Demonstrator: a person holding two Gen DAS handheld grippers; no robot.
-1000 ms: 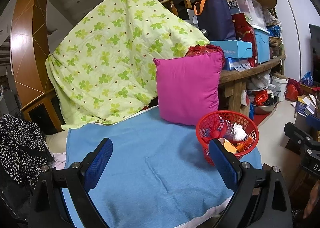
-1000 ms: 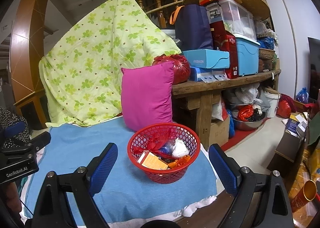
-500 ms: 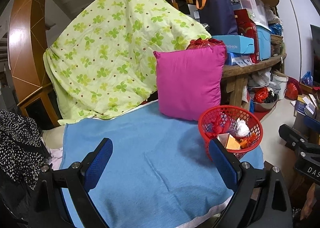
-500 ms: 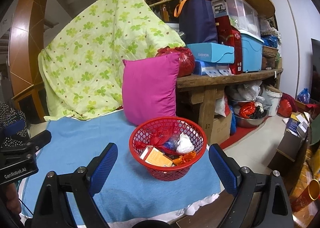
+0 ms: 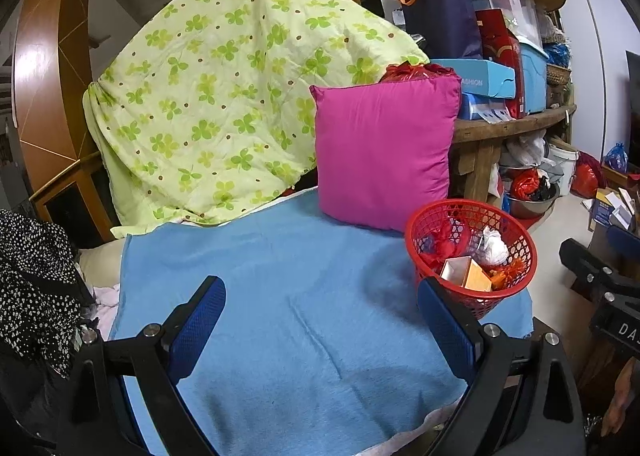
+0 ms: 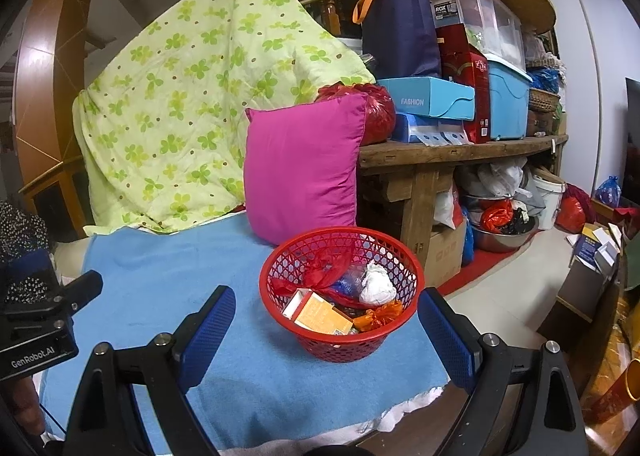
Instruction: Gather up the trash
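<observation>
Right tool (image 6: 322, 330): jaws spread wide, nothing between the pads, nothing held. Left tool (image 5: 320, 322): likewise wide apart and empty, over bare blue blanket (image 5: 280, 276).

Change over the last second: both views have dropped and drawn in slightly; the blanket fills more of each frame and the basket sits larger. No jaw motion on either side.

Red mesh basket (image 6: 340, 292) stands on the blanket near its front right corner, just ahead of the right tool and framed between its fingers. In the left view the basket (image 5: 472, 256) lies off to the right, by the right finger.

Trash is inside the basket: an orange-and-white carton (image 6: 320, 312), a crumpled white wad (image 6: 376, 282), red plastic, an orange wrapper.

Behind it, a magenta cushion (image 6: 304, 167) stands upright, then a green clover quilt (image 6: 192, 111) draped over the railing.

Reading: no loose trash visible on the blanket, so collection looks nearly done; the shared descent suggests settling, or lining up on the basket itself.
</observation>
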